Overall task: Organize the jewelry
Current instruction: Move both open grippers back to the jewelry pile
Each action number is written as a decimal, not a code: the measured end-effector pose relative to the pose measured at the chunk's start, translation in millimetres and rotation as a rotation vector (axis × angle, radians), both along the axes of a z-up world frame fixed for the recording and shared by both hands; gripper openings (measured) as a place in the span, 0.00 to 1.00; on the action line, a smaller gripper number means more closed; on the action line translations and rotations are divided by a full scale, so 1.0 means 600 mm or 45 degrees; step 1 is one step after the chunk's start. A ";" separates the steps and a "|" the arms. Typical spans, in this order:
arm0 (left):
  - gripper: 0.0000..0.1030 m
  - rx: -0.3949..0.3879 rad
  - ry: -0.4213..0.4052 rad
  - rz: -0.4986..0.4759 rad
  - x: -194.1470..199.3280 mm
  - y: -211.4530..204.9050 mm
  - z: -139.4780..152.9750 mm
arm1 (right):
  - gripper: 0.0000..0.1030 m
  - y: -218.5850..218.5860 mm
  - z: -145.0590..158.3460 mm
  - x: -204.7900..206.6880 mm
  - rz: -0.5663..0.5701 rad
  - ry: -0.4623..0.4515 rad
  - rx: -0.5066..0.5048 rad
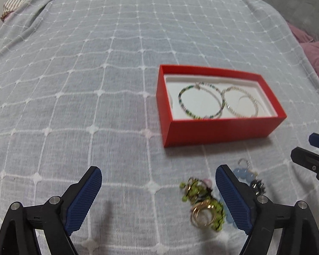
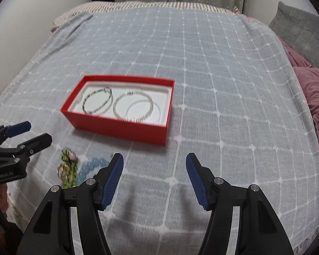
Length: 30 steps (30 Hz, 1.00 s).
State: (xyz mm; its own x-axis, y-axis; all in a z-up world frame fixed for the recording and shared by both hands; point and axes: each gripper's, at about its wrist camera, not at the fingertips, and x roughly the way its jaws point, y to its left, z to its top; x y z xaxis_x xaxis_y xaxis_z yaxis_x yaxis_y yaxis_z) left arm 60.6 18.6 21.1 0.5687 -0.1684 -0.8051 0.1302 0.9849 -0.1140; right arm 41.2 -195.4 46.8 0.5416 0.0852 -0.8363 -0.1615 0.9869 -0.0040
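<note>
A red box (image 1: 219,127) with a white liner holds a green beaded bangle (image 1: 200,101) and a silver bangle (image 1: 240,102); the box also shows in the right wrist view (image 2: 121,127). On the bedspread in front of it lies a jewelry pile: green beads with gold rings (image 1: 204,206), a pale blue bead bracelet (image 2: 89,167) and a dark piece (image 1: 257,186). My left gripper (image 1: 158,199) is open and empty, with the pile by its right finger. My right gripper (image 2: 154,178) is open and empty, right of the pile.
A grey checked bedspread (image 1: 95,74) covers the bed. A striped pillow (image 2: 125,5) lies at the far end. Pink bedding (image 2: 314,97) and a grey cushion (image 2: 304,31) lie along the right side. Curtains hang behind the bed.
</note>
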 end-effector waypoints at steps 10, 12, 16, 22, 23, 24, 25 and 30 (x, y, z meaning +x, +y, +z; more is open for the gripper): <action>0.90 0.061 0.132 -0.023 -0.024 0.008 -0.048 | 0.62 0.002 -0.040 -0.024 0.025 0.112 -0.033; 0.90 0.065 0.147 -0.034 -0.029 0.010 -0.054 | 0.62 0.004 -0.045 -0.027 0.035 0.118 -0.043; 0.90 0.045 0.186 -0.045 -0.034 0.014 -0.066 | 0.62 0.011 -0.058 -0.032 0.062 0.141 -0.051; 0.90 0.076 0.229 -0.079 -0.037 0.008 -0.082 | 0.62 0.027 -0.074 -0.037 0.107 0.168 -0.048; 0.90 0.084 0.230 -0.085 -0.039 0.005 -0.084 | 0.62 0.028 -0.076 -0.036 0.110 0.171 -0.041; 0.90 0.092 0.225 -0.089 -0.041 0.004 -0.085 | 0.62 0.030 -0.078 -0.036 0.111 0.174 -0.031; 0.90 0.098 0.221 -0.093 -0.042 0.003 -0.085 | 0.62 0.031 -0.079 -0.034 0.110 0.174 -0.019; 0.93 0.102 0.201 -0.098 -0.050 0.004 -0.089 | 0.62 0.044 -0.086 -0.029 0.108 0.160 0.019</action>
State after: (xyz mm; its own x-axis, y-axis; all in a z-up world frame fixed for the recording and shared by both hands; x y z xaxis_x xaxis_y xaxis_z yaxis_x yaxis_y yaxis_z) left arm 30.8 20.8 -32.4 0.4224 -0.1383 -0.8958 0.1923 0.9795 -0.0605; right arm 23.9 -169.1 -4.9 0.4233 0.1388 -0.8953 -0.2424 0.9695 0.0357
